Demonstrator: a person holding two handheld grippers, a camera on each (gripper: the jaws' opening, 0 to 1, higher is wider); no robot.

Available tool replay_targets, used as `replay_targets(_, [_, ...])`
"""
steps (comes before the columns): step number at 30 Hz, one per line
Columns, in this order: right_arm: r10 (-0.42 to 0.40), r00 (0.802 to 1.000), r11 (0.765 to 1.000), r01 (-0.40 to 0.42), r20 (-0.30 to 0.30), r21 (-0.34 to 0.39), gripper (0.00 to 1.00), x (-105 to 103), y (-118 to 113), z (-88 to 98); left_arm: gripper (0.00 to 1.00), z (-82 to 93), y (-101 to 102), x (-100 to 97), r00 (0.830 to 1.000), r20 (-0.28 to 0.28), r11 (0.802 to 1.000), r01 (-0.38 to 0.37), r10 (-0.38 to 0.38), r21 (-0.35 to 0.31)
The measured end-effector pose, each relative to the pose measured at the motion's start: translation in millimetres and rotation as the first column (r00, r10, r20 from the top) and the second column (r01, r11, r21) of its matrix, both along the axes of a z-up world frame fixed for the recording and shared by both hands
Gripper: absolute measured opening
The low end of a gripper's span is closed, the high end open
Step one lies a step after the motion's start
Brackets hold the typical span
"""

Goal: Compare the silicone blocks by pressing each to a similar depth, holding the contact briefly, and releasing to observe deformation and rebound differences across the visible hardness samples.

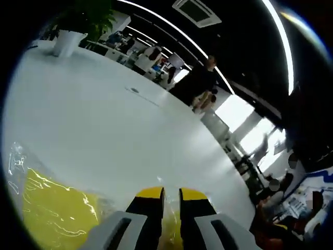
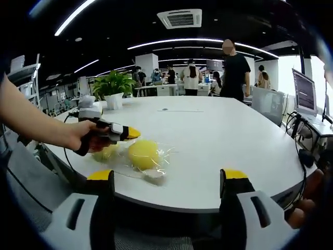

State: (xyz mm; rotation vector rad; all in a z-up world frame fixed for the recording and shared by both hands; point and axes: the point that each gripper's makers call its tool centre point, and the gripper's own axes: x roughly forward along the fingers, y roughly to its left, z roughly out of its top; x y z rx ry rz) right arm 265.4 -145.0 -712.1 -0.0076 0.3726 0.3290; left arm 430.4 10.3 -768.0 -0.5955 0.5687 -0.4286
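Note:
Two yellow silicone blocks lie in clear plastic wrap near the front edge of the white table [image 2: 218,140]. The rounder yellow block [image 2: 143,154] sits in the open; the paler yellow-green block [image 2: 105,153] is partly under a hand. That hand holds my left gripper [image 2: 131,133], its yellow tips close together just above and between the two blocks. In the left gripper view, the left gripper [image 1: 171,194] shows its jaws nearly touching, with a wrapped yellow block [image 1: 52,208] below and to the left. My right gripper [image 2: 167,177] stands wide open in front of the table edge, holding nothing.
A potted plant [image 2: 113,86] stands at the table's far left. Several people [image 2: 237,67] stand beyond the far edge. A chair [image 2: 266,104] and a monitor [image 2: 307,94] are at the right. A black cable [image 2: 66,151] hangs off the left edge.

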Motion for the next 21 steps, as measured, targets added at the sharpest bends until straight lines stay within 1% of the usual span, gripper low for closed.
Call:
replay_targets(1, [0.000,1.000,1.000,0.000,0.005,0.010,0.79,0.1,0.5,1.3,0.13,1.9,2.6,1.0,1.000,0.021,1.000,-0.002,0.001,0.023])
replay_targets(3, [0.000,1.000,1.000,0.000,0.013,0.030,0.81,0.5,1.2,3.7,0.15,6.1,5.0,0.4,1.000,0.019,1.000,-0.019,0.019,0.009])
replay_targets(5, [0.001,1.000,1.000,-0.001,0.008,0.020,0.81,0.6,1.0,2.4,0.15,10.9,7.7,0.5,0.999,0.029,0.999,-0.035,0.035,0.006])
replay_targets(7, [0.004,1.000,1.000,-0.004,0.007,0.022,0.81,0.6,1.6,2.1,0.15,13.9,12.1,4.0,0.998,0.045,0.999,-0.034,0.033,0.033])
replay_targets(10, [0.009,1.000,1.000,-0.009,0.000,0.021,0.81,0.1,2.3,0.7,0.16,28.9,13.3,4.1,0.997,0.079,0.999,-0.028,0.026,0.030])
replay_targets(11, [0.014,1.000,1.000,-0.014,-0.004,0.021,0.81,0.1,3.3,0.0,0.16,31.1,14.4,5.3,0.996,0.090,0.999,-0.021,0.018,0.037])
replay_targets(12, [0.015,1.000,1.000,-0.015,-0.004,0.021,0.81,0.2,3.4,0.0,0.16,34.7,14.6,2.7,0.993,0.117,0.996,0.014,-0.024,0.086])
replay_targets(14, [0.018,1.000,1.000,-0.018,-0.003,0.017,0.81,0.6,3.6,-0.1,0.17,41.4,13.9,-3.9,0.988,0.140,0.992,0.045,-0.061,0.114])
replay_targets(15, [0.020,1.000,1.000,-0.020,-0.007,0.018,0.81,0.4,4.0,-0.8,0.18,45.7,13.7,-7.1,0.986,0.150,0.993,0.052,-0.068,0.109])
replay_targets(16, [0.019,1.000,1.000,-0.019,-0.008,0.018,0.82,0.2,4.0,-0.9,0.18,51.6,13.8,-11.5,0.981,0.172,0.991,0.073,-0.092,0.110])
replay_targets(17, [0.018,1.000,1.000,-0.018,-0.009,0.018,0.82,0.2,3.9,-1.0,0.19,52.9,14.5,-12.8,0.980,0.175,0.991,0.077,-0.096,0.113])
replay_targets(21, [0.015,1.000,1.000,-0.015,-0.011,0.017,0.82,-0.2,3.6,-1.4,0.22,69.4,19.9,-29.1,0.967,0.211,0.985,0.113,-0.139,0.131])
